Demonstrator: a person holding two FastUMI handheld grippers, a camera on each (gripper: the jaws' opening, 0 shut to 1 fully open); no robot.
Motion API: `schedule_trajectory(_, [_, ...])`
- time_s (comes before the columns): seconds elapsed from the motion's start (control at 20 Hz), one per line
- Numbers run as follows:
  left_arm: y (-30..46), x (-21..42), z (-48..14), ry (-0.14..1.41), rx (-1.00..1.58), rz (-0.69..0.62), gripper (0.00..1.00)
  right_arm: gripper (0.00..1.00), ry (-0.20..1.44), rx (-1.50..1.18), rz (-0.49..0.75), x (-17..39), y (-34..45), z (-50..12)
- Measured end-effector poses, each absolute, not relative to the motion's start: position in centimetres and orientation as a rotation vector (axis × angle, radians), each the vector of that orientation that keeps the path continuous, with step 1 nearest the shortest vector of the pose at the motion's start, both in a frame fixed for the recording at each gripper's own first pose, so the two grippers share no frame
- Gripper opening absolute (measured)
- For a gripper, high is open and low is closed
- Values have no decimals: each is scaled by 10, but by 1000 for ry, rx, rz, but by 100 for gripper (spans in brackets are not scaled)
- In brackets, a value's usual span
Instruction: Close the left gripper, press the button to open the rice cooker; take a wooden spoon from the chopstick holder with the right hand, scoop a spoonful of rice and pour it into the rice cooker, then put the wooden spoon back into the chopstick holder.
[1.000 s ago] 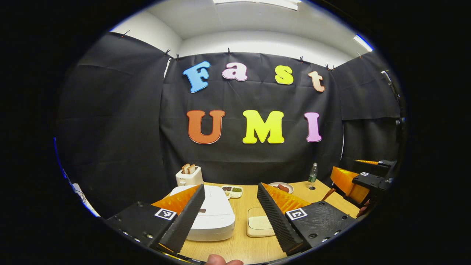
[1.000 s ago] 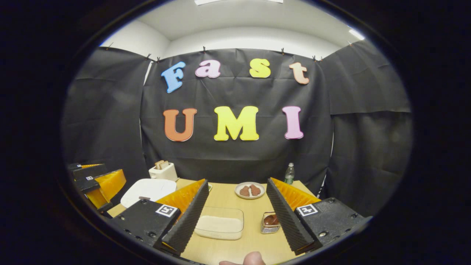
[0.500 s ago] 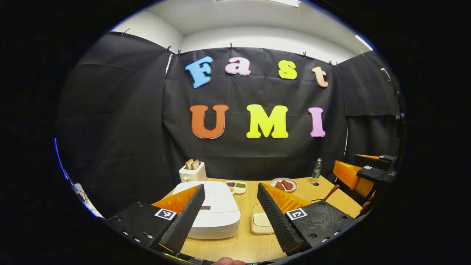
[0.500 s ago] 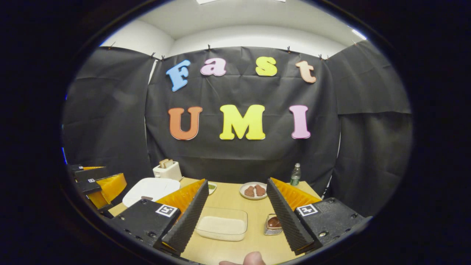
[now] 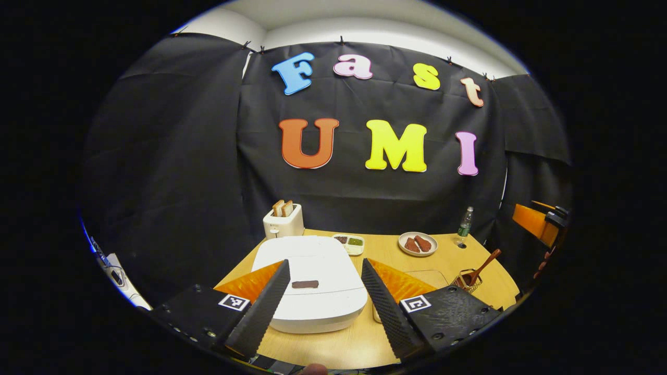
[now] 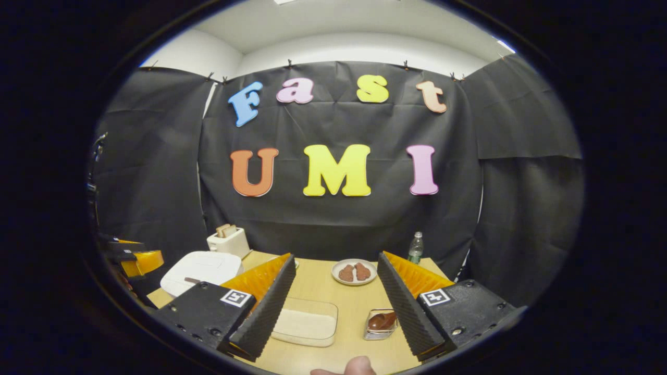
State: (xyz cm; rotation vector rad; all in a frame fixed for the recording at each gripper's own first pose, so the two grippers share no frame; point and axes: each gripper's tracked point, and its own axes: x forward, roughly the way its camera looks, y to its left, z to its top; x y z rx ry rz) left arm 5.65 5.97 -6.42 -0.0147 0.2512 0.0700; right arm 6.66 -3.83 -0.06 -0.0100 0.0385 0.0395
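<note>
The white rice cooker (image 5: 312,284) sits closed on the wooden table, its dark button (image 5: 305,284) on the front of the lid. My left gripper (image 5: 324,291) hangs open just in front of it, the button showing between its fingers. A wooden spoon (image 5: 482,268) leans in the wire chopstick holder (image 5: 466,281) to the right. In the right gripper view my right gripper (image 6: 333,302) is open above the clear tray of rice (image 6: 305,325), with the chopstick holder (image 6: 380,323) close by its right finger. The rice cooker (image 6: 200,268) lies to the left there.
At the back stand a white toaster (image 5: 284,221) with bread, a small divided dish (image 5: 350,241), a plate of brown food (image 5: 418,244) and a plastic bottle (image 5: 463,225). The black cloth wall closes in the table on three sides.
The left gripper has swung left and tipped down, so the rice cooker's button now sits between its fingers. The right gripper has shifted slightly; both stay open.
</note>
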Motion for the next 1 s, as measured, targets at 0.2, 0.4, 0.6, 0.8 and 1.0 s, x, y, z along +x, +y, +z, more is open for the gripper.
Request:
schedule_trajectory(0.2, [69,78,-89,365,-20,62,49,100,54,5,11,80,-60,-8])
schedule_trajectory(0.4, [83,97,-110,458,-13,80,16,100,90,26,-22,87,-81,-25])
schedule_trajectory(0.6, [77,111,-135,541,-58,25,1,99,115,45,-57,91,-99,-37])
schedule_trajectory(0.8, [88,127,-154,588,-74,36,0,100,131,43,-73,96,-107,-44])
schedule_trajectory(1.0, [99,132,-174,643,-116,73,0,100,154,42,-79,100,-112,-51])
